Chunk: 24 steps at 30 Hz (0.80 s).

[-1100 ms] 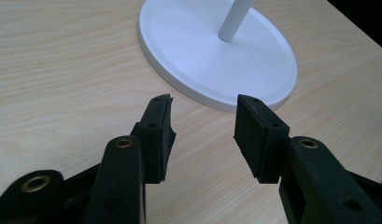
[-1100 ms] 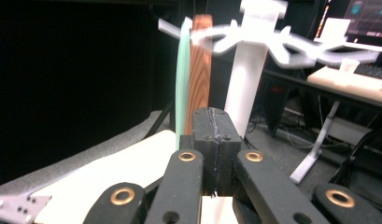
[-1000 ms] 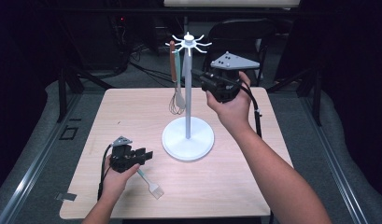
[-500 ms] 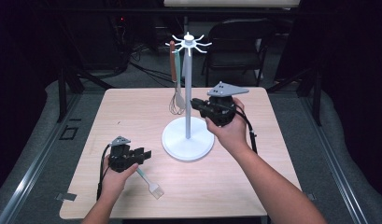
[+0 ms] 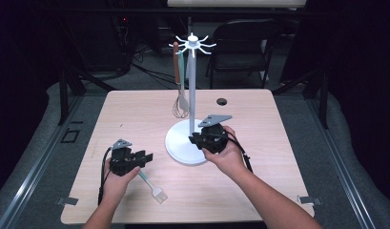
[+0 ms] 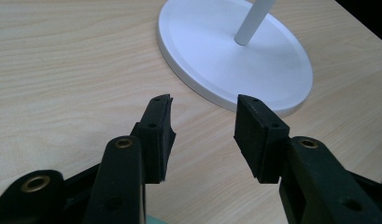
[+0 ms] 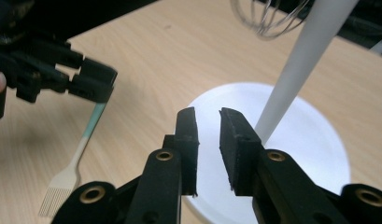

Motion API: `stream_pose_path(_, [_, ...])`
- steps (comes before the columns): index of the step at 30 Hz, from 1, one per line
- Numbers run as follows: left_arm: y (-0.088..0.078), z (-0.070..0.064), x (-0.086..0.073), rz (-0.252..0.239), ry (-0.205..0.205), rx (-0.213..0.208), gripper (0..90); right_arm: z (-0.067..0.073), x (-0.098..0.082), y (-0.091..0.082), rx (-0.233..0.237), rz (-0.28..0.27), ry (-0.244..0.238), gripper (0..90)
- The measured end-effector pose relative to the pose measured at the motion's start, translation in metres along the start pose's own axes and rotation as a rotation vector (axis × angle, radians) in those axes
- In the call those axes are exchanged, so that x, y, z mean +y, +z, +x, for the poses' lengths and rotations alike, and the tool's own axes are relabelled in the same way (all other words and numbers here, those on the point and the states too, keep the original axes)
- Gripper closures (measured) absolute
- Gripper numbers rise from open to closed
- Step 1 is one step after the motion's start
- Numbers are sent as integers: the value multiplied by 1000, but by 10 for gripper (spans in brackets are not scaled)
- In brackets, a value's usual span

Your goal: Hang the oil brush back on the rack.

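High view — brush [image 5: 152,187] under left gripper [image 5: 144,157].

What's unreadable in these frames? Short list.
- Brush: handle's upper end sits under the left claw in the high view; contact can't be judged.
- Whisk: cut off by the top edge in the right claw view.
- Teal utensil on the rack: behind the whisk handle, type unreadable.
- Dark spot on the table: too small.
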<state>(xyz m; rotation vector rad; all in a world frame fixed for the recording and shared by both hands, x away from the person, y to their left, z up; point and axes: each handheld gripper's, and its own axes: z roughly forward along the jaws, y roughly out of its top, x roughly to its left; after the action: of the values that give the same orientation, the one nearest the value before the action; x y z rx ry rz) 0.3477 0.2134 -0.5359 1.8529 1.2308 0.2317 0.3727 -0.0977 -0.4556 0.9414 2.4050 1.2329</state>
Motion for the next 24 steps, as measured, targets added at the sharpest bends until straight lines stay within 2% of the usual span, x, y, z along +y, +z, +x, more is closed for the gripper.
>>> stream_pose_path(6, [0,1,0,-1,1,2,564,9,-12,17,25,85,0,733])
stream_pose_path(11, [0,2,-1,1,-3,9,564,19,-22,35,53,179,-2,712])
stream_pose_path(14, [1,3,-1,-1,-4,9,564,23,-24,41,58,208,-7,697])
stream_pose_path(16, [1,3,-1,-2,-5,11,564,28,-26,50,72,255,-14,678])
stream_pose_path(24, [0,5,-1,3,-3,14,564,47,-26,72,111,322,-41,668])
